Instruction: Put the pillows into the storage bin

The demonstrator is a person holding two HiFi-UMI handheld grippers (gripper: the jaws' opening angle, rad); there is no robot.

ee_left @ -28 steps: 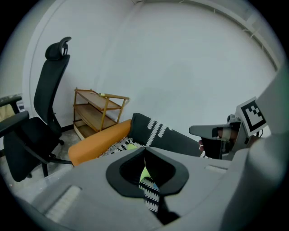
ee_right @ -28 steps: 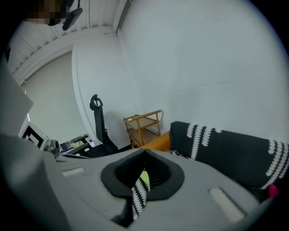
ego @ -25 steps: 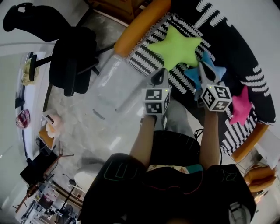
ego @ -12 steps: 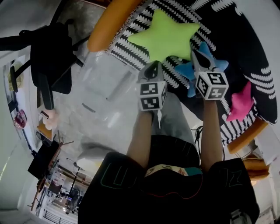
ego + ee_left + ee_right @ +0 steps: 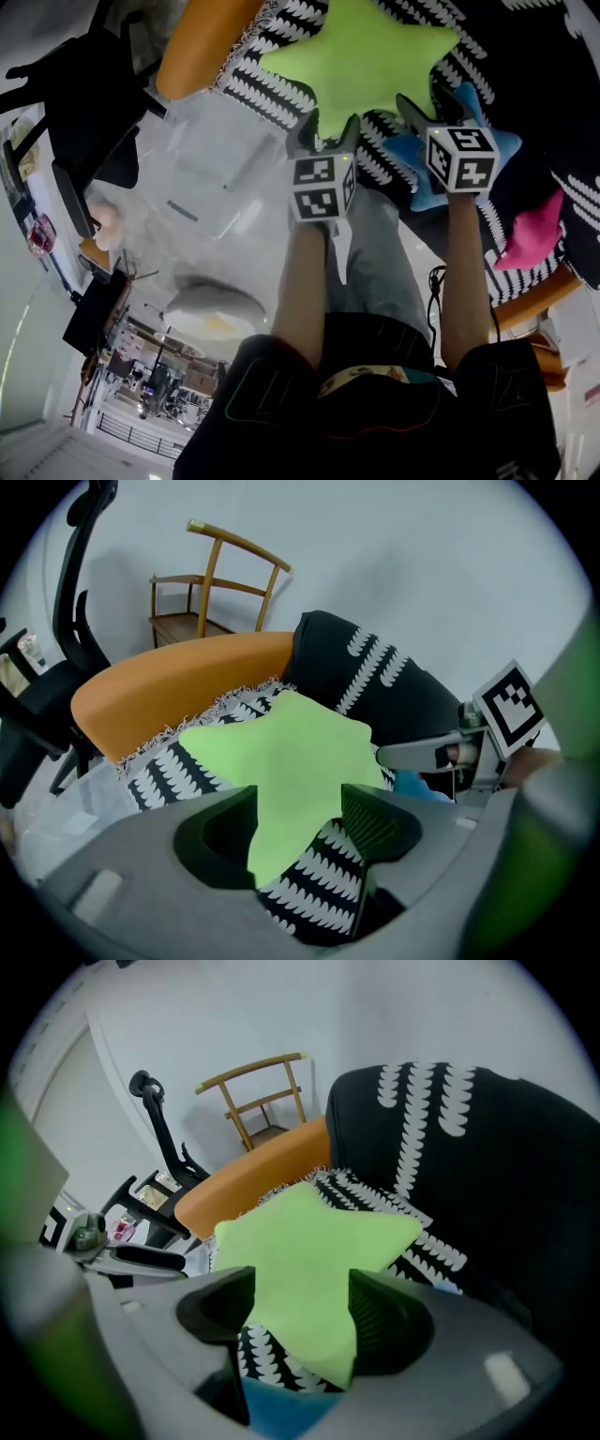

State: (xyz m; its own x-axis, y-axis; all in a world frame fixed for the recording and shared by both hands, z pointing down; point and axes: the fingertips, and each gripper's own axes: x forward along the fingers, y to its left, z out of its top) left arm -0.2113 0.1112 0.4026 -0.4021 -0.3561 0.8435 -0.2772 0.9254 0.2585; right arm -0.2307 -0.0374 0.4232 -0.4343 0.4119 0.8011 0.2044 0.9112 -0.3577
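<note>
A lime green star pillow point(image 5: 361, 61) lies on the sofa's black-and-white blanket point(image 5: 272, 80). Beside it are a blue star pillow point(image 5: 412, 173) and a pink star pillow point(image 5: 534, 234). My left gripper point(image 5: 323, 131) is at the green pillow's near point, jaws opening. In the left gripper view that pillow point(image 5: 281, 757) shows between the jaws of the left gripper point(image 5: 300, 822), pads not pressing. My right gripper point(image 5: 427, 103) hovers over the blue pillow, jaws opening too. In the right gripper view the right gripper point(image 5: 300, 1312) frames the green pillow point(image 5: 309, 1251). The clear storage bin point(image 5: 216, 178) sits on the floor to the left.
The sofa's orange armrest point(image 5: 202, 42) borders the bin. A black office chair point(image 5: 84, 112) stands farther left, a white rounded object point(image 5: 211, 309) on the floor nearer me. A wooden chair point(image 5: 220, 583) stands by the wall behind the sofa.
Both grippers moved forward to the green star pillow, and their jaws went from shut to open. The head view has swung closer over the sofa.
</note>
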